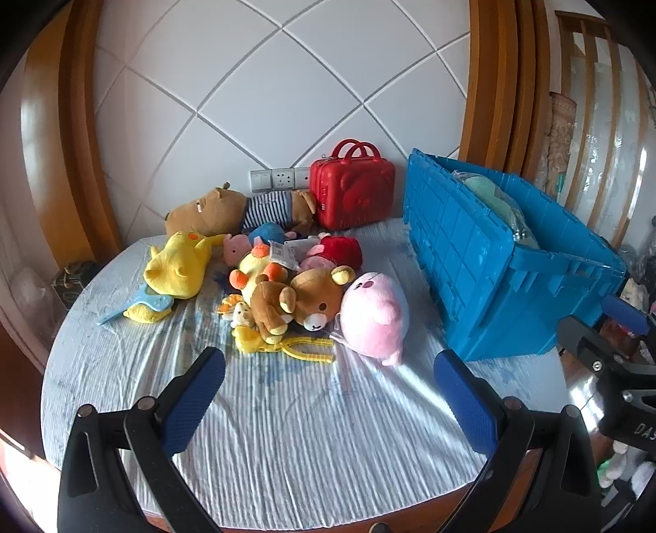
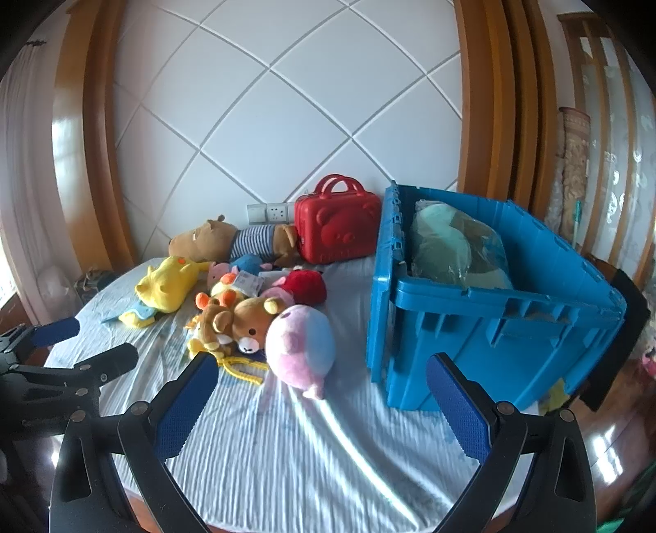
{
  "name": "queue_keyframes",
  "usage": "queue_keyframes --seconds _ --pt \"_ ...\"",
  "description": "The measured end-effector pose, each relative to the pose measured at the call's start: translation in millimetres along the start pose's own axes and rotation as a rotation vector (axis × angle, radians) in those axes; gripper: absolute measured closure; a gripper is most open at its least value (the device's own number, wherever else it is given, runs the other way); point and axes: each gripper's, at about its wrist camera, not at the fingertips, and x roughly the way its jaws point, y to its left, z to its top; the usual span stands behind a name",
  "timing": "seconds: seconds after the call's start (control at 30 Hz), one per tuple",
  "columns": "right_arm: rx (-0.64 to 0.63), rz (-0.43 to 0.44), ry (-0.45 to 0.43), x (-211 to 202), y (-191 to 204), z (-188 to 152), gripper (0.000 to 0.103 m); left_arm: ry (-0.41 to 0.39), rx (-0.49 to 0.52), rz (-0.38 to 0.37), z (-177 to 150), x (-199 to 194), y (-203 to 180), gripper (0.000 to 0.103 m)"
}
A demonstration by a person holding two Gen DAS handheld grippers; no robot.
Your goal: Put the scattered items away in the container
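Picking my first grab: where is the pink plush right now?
In both wrist views the pink plush lies at the pile's near right edge, touching the brown bear, with bare sheet between it and the blue crate to its right.

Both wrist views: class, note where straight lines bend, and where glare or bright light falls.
Left wrist view: wall tile seams and wooden frame bow outward; corners vignette black. Right wrist view: a sunlight streak crosses the sheet; glare glints on the wooden frame.

Plush toys (image 1: 287, 283) heaped left of open blue crate (image 1: 492, 262).
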Motion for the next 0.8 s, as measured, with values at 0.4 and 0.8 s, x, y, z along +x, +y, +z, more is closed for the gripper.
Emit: queue_keyframes --seconds 0.4,0.8 --pt "-0.005 0.003 -0.009 -4 2 0 0.0 0.0 0.049 0.008 -3 -2 3 0.0" --pt "-0.004 0.008 -0.004 -3 2 -2 0.0 -0.034 0.031 0.036 0 -9 5 0.0"
